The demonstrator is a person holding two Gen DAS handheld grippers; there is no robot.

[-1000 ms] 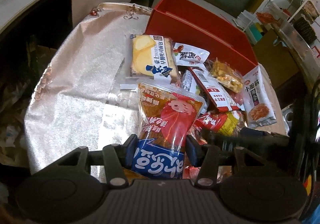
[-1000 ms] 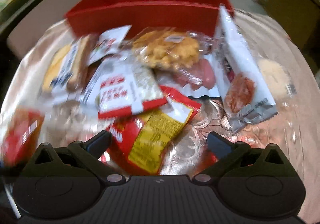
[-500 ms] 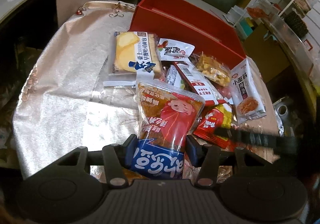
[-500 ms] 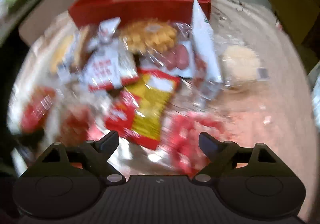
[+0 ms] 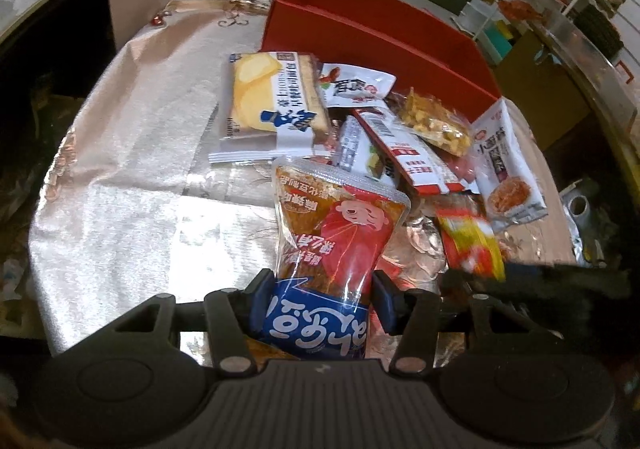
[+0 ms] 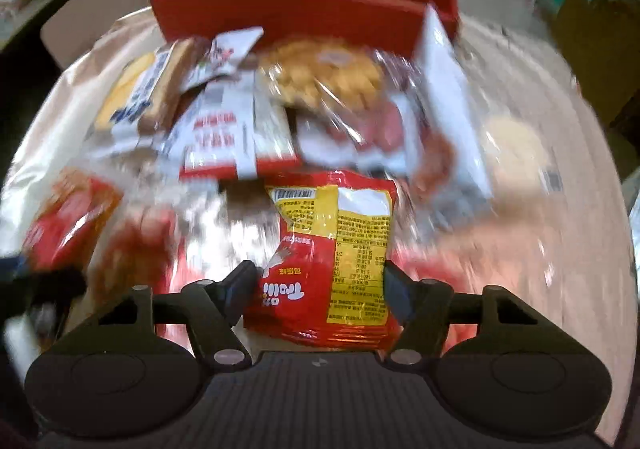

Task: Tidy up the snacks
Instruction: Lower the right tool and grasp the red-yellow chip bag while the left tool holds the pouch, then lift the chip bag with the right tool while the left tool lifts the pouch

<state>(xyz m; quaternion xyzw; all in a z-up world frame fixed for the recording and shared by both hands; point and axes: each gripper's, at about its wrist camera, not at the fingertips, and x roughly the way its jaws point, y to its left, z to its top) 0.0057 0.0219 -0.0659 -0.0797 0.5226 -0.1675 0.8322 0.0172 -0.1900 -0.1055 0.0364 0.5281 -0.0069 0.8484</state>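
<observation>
- The surface (image 5: 120,177) wears a shiny silver cloth that is bare on its left side; the snacks lie heaped toward the right, just in front of the red box (image 5: 372,37), probably because that open box is where they are meant to go.
- The left hand-held gripper (image 5: 320,295) is closed narrowly on the red-and-blue pouch (image 5: 332,249), pinching its lower blue end so the rest sticks out forward, free of the pile and seemingly ready to carry to the box.
- Ahead of it, the cracker pack (image 5: 272,105) and the white sachet (image 5: 356,85) lie nearest the box's front wall, overlapping their neighbours.
- The right hand-held gripper (image 6: 318,287) has its jaws partly closed, flanking the red-and-yellow packet (image 6: 332,249) at its lower end; the packet looks raised off the cloth, so it is likely gripped, though blur makes contact hard to confirm.
</observation>
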